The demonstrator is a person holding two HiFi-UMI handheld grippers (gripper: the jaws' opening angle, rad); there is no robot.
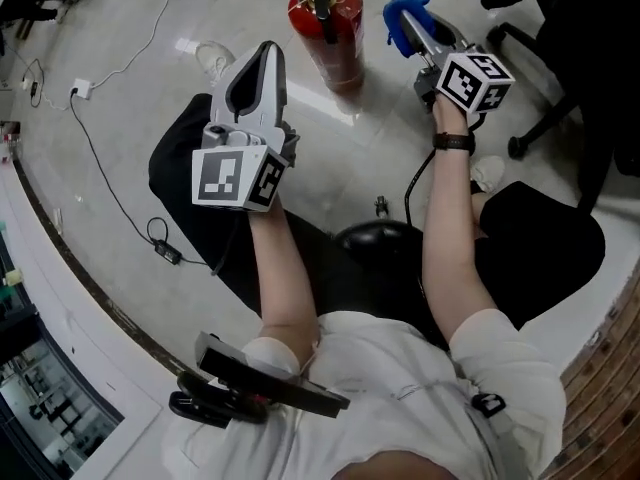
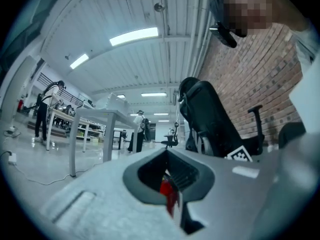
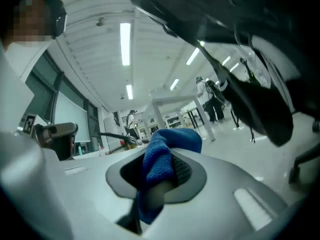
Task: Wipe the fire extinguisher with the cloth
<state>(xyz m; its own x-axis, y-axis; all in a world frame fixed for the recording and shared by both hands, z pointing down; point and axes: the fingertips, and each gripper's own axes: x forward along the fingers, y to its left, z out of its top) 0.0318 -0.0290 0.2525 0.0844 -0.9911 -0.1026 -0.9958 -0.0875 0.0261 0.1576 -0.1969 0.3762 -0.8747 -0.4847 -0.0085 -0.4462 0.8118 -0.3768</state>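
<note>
Our right gripper (image 1: 418, 30) pinches a knitted blue cloth (image 1: 403, 3) just beside the red cylindrical fire extinguisher (image 1: 338, 43), upright on the glossy floor (image 1: 150, 88). Our left gripper (image 1: 262, 56) has its jaws together, empty.

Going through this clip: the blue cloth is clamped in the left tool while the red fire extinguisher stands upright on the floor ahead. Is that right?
Not quite. The blue cloth is clamped in the right tool, not the left, as the right gripper view shows. The rest holds: the red fire extinguisher stands upright on the floor ahead.
</note>
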